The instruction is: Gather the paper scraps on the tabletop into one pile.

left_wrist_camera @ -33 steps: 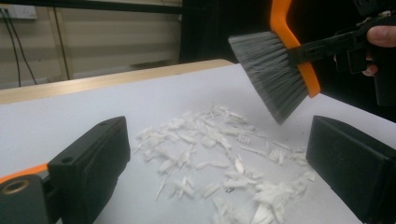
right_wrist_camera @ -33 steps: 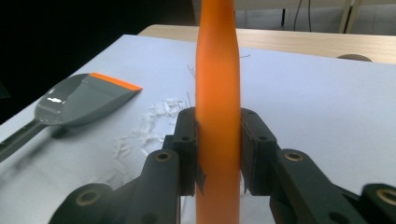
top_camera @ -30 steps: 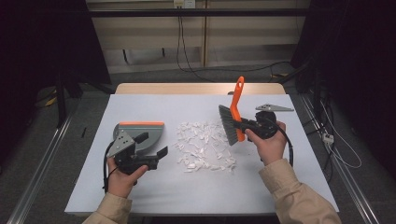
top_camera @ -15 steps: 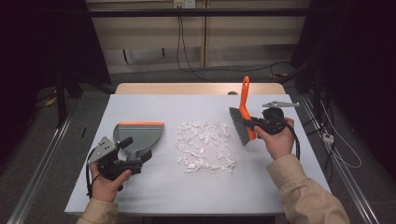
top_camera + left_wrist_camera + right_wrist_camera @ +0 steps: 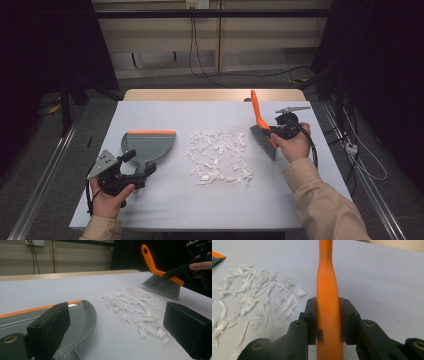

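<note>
A grey dustpan [image 5: 149, 144] with an orange front edge lies flat at the table's left. My left gripper [image 5: 139, 163] hovers at its near end, open. In the left gripper view the dustpan [image 5: 75, 317] narrows toward the bottom between the wide-apart jaws of that gripper [image 5: 117, 327], unheld. Several white paper scraps [image 5: 220, 155] are strewn mid-table. My right gripper [image 5: 276, 131] is shut on the orange handle of a hand brush [image 5: 258, 112], whose grey bristles [image 5: 265, 141] hang tilted at the pile's right edge. The handle [image 5: 327, 290] stands clamped between the jaws.
A pale sheet covers the table [image 5: 200, 210], with a bare wooden strip [image 5: 215, 94] at the far edge. Cables run over the dark floor behind and to the right. The person's sleeves come in from the bottom.
My left gripper has drawn back off the dustpan toward the near left, and the pan stayed put. My right gripper has carried the brush a little to the right.
</note>
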Motion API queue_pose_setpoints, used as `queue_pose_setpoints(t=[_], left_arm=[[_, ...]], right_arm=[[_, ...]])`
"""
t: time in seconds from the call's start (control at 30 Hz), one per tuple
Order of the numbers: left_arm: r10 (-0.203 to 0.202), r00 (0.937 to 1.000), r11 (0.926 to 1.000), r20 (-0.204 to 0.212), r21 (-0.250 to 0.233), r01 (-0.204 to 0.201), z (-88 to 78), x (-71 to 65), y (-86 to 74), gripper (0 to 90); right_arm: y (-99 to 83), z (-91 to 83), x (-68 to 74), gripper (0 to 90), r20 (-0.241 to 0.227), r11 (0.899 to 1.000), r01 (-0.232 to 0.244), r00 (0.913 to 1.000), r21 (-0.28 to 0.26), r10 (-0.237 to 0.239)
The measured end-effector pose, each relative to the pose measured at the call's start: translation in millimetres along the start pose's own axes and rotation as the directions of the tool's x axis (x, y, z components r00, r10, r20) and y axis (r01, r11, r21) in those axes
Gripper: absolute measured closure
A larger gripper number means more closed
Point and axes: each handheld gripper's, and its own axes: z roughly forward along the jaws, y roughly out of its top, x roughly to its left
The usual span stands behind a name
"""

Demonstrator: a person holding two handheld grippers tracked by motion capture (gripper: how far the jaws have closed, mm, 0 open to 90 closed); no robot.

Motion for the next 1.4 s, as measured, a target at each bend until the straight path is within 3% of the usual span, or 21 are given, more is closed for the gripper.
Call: queue_pose_setpoints(t=[0.17, 0.37, 0.43, 0.57, 0.9, 1.07, 1.13, 1.23, 1.33, 1.4], left_arm=[[-0.008, 1.0, 1.0, -0.005, 0.005, 0.008, -0.9, 1.7, -2.1, 7.1], [0.001, 1.0, 0.9998, 0.0, 0.022, -0.001, 0.6, 0.1, -4.5, 7.1], [0.001, 1.0, 0.9997, -0.002, 0.025, -0.001, 0.1, -0.3, -4.9, 7.2], [-0.01, 0.9999, 0.9997, -0.004, 0.023, 0.01, 0.5, 0.7, -5.7, 7.3], [-0.02, 0.9998, 0.9995, -0.002, 0.023, 0.02, 0.2, 4.3, -6.4, 7.3], [-0.018, 0.9998, 0.9996, -0.002, 0.021, 0.018, -2.4, 5.1, -6.8, 7.0], [-0.017, 0.9998, 0.9997, -0.006, 0.02, 0.017, -3.5, 6.5, -6.6, 6.9], [-0.019, 0.9998, 0.9998, -0.008, 0.01, 0.019, -4.7, 7.4, -6.3, 6.7], [-0.022, 0.9997, 0.9997, -0.006, 0.012, 0.022, -4.6, 9.1, -7.3, 6.3], [-0.026, 0.9996, 0.9996, -0.007, 0.014, 0.026, -4.0, 10.8, -8.6, 6.1]], right_arm=[[0.6, 6.2, 7.2, 69.8, 0.011, 0.999, 0.035, 0.9993, -0.002, -0.035], [2.0, 2.3, 14.5, 61.1, 0.037, 0.997, 0.073, 0.9966, 0.017, -0.074], [1.0, 0.9, 16.0, 61.9, 0.053, 0.997, 0.074, 0.9957, 0.028, -0.076], [-3.2, 3.4, 17.9, 70.7, 0.08, 0.987, 0.15, 0.9849, 0.058, -0.154], [0.3, 3.2, 11.2, 71.3, 0.044, 0.987, 0.161, 0.9862, -0.021, -0.16], [16.0, 14.0, 10.1, 71.3, 0.036, 0.974, 0.203, 0.9791, -0.104, -0.2], [20.6, 21.3, 10.9, 71.3, 0.037, 0.973, 0.199, 0.9798, -0.12, -0.196], [28.9, 35.5, 15.5, 71.3, 0.051, 0.958, 0.245, 0.9693, -0.148, -0.24], [36.2, 48.2, 20.2, 71.3, 0.047, 0.952, 0.251, 0.9679, -0.172, -0.247], [40.3, 55.2, 24.1, 71.3, 0.059, 0.943, 0.283, 0.959, -0.175, -0.277]])
